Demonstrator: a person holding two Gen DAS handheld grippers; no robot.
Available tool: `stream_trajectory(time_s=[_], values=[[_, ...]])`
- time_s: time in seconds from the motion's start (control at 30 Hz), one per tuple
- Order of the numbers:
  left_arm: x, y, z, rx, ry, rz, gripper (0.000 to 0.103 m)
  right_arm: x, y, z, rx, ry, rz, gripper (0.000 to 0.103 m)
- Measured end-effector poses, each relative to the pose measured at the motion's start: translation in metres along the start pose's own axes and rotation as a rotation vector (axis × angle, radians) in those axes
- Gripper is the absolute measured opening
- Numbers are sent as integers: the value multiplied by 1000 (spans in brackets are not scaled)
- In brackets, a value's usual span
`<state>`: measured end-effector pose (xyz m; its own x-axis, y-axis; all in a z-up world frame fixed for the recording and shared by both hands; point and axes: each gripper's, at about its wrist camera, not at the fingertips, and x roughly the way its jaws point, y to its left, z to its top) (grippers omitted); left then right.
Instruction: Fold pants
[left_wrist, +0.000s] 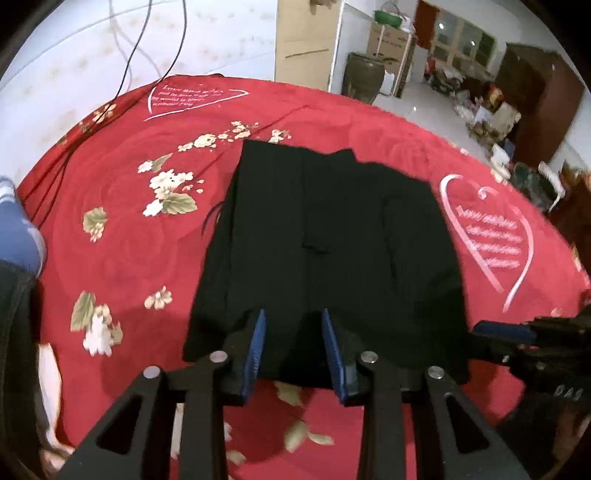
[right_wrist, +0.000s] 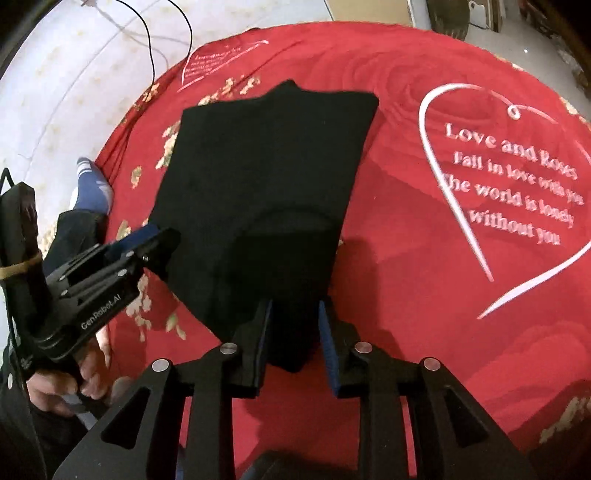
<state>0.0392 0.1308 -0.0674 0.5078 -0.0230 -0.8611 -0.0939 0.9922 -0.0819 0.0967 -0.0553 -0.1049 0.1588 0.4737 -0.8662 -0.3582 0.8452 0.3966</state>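
Left wrist view showed the red floral bedspread (left_wrist: 155, 258), soft and printed with white hearts, giving my folding a wide flat bed. On it lay the black knit pants (left_wrist: 325, 229), folded into a thick rectangle. My left gripper (left_wrist: 293, 354) straddled its near edge, fingers spread, not pinching. My right gripper (right_wrist: 295, 339) likewise stood parted around the near corner.

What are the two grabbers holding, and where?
The left gripper holds nothing; it is open around the near edge of the pants. The right gripper has that edge bunched between its fingers, but a real pinch cannot be told.
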Motion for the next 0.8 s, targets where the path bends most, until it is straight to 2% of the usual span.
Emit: stream_trajectory(time_s=[0.2, 0.3, 0.33, 0.5, 0.6, 0.8], values=[[-40, -18, -24, -55, -46, 18, 40, -32, 6, -26, -49, -56, -37, 32], [-53, -26, -39, -68, -43, 25, 40, -43, 3, -49, -61, -70, -77, 45], [-55, -27, -42, -64, -43, 33, 40, -44, 2, -52, -60, -74, -82, 47], [-60, -32, -58, -81, -26, 49, 40, -47, 0, -67, -65, -77, -105, 47], [-58, -32, -61, -81, -23, 58, 40, -48, 6, -75, -95, -94, -123, 55], [-49, -26, -63, -96, -19, 60, 40, -35, 15, -80, -130, -82, -193, 56]])
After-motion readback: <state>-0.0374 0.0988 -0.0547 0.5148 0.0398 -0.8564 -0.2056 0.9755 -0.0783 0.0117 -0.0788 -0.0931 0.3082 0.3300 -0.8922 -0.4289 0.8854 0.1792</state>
